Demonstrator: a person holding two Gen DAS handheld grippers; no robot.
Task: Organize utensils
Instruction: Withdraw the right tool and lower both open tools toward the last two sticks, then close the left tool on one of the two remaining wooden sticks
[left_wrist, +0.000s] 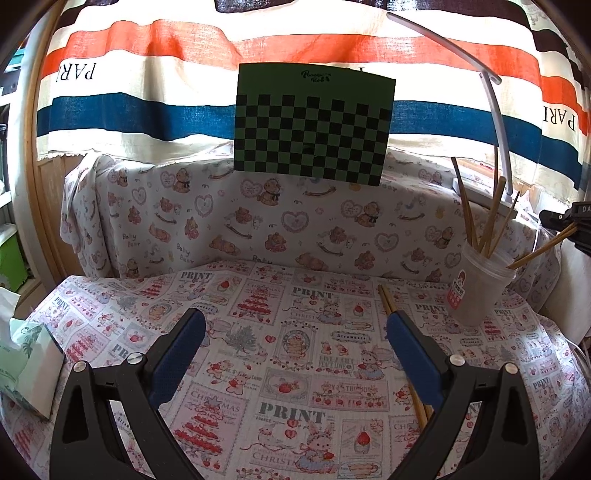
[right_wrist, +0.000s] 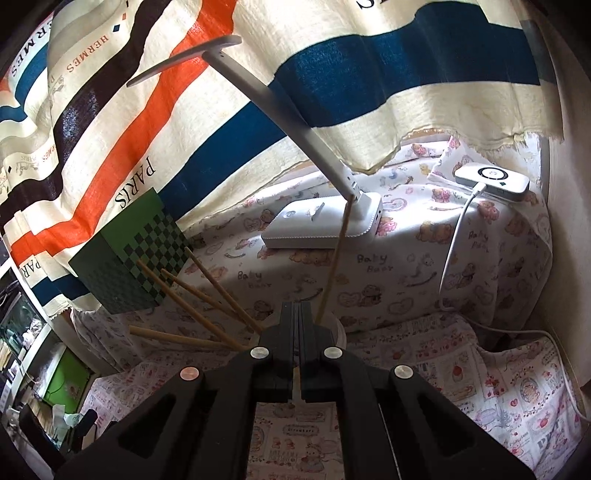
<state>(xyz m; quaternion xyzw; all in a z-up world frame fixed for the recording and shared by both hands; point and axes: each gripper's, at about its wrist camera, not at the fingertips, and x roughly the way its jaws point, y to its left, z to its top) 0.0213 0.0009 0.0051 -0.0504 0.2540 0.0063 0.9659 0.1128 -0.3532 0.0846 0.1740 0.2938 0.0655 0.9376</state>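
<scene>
Right wrist view: right gripper (right_wrist: 295, 314) pinches one chopstick (right_wrist: 334, 258) over the cup (right_wrist: 338, 326); release judged next. Left gripper (left_wrist: 295, 332) spread wide, a pair of chopsticks (left_wrist: 386, 299) on the tablecloth (left_wrist: 280, 354) left to collect

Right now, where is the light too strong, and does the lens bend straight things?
Left wrist view: the striped cloth at top is washed out by backlight; the thin white lamp arm curves. Right wrist view: the white lamp base glares; the black fingers are dark.
</scene>
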